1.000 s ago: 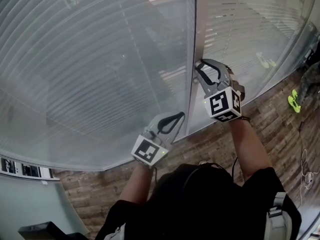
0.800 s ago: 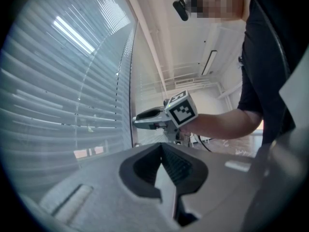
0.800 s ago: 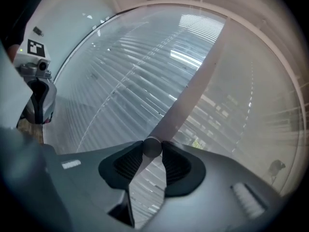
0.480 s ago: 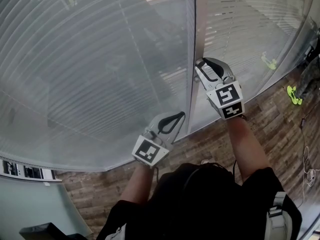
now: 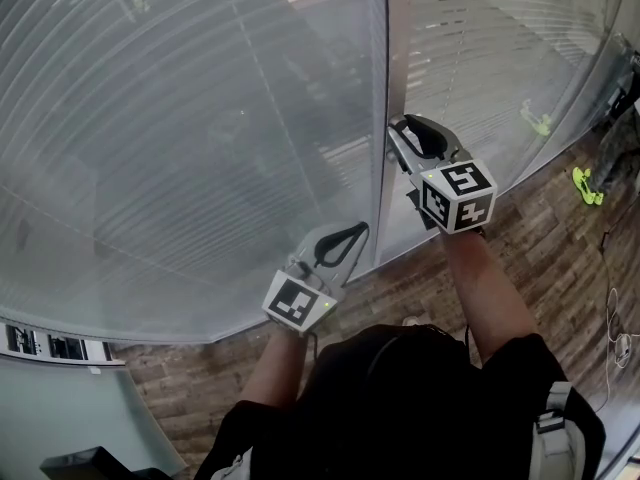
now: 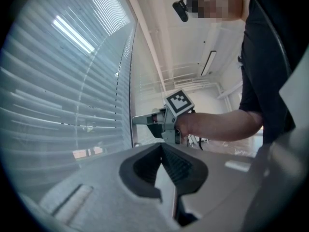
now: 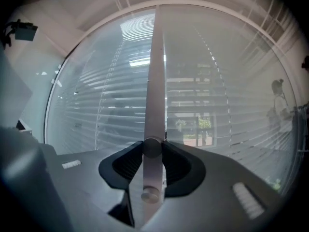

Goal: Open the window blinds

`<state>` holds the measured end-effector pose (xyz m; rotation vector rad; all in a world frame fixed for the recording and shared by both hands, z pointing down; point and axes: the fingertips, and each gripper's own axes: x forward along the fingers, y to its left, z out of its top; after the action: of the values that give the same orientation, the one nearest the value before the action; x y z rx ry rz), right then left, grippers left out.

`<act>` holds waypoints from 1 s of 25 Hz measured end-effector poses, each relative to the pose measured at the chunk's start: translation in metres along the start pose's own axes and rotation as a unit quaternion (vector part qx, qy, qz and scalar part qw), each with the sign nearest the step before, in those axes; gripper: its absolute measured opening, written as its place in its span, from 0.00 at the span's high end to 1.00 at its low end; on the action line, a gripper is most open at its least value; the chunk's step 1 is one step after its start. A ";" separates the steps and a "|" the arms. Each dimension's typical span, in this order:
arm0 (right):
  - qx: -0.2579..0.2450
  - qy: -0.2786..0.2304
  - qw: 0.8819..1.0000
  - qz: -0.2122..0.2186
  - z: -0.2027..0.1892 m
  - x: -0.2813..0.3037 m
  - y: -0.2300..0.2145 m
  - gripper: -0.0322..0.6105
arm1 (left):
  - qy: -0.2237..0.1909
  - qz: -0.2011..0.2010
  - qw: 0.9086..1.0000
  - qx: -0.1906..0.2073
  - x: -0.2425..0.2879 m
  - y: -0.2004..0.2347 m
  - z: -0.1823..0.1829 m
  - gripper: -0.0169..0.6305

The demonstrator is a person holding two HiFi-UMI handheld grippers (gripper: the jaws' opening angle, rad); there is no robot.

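Note:
Grey slatted blinds [image 5: 180,118] cover the window; a second panel [image 5: 490,38] hangs to the right of the upright frame post [image 5: 398,58]. My right gripper [image 5: 402,136] points at that post and is shut on the blinds' thin tilt wand [image 7: 154,81], which runs upright between its pads [image 7: 152,146]. In the left gripper view the right gripper [image 6: 137,121] holds that wand beside the slats [image 6: 58,95]. My left gripper [image 5: 358,232] hangs lower and to the left, near the glass, shut with nothing in it [image 6: 162,146]. Through the slats [image 7: 217,105] I see trees outside.
Wood-pattern floor [image 5: 560,258] lies under the window. Yellow-green shoes [image 5: 585,183] and a white cable [image 5: 612,328] lie on it at the right. A pale ledge [image 5: 50,343] runs along the lower left.
My right gripper has rolled about its own axis on the wand, so its marker cube shows a different face. The left gripper has stayed where it was.

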<state>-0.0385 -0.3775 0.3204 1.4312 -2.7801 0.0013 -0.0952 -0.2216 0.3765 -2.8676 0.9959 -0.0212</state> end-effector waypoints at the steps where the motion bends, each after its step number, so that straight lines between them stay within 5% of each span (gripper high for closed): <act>1: 0.018 -0.004 1.000 0.001 0.000 0.000 0.000 0.75 | 0.001 0.000 1.000 0.000 0.000 0.000 0.000 0.97; 7: 0.107 -0.025 0.994 -0.004 0.003 -0.001 0.000 0.75 | 0.001 0.002 1.000 -0.001 -0.003 -0.001 -0.001 0.97; 20: 0.077 -0.019 0.997 -0.007 0.001 0.004 -0.002 0.74 | 0.001 0.006 1.000 0.000 -0.003 0.001 0.000 0.97; 25: 0.021 -0.008 1.000 0.000 -0.005 -0.001 0.001 0.64 | -0.001 0.015 1.000 -0.004 -0.006 0.006 -0.003 0.97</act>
<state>-0.0383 -0.3758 0.3253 1.4478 -2.8094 0.0484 -0.1040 -0.2229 0.3785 -2.8583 1.0393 -0.0115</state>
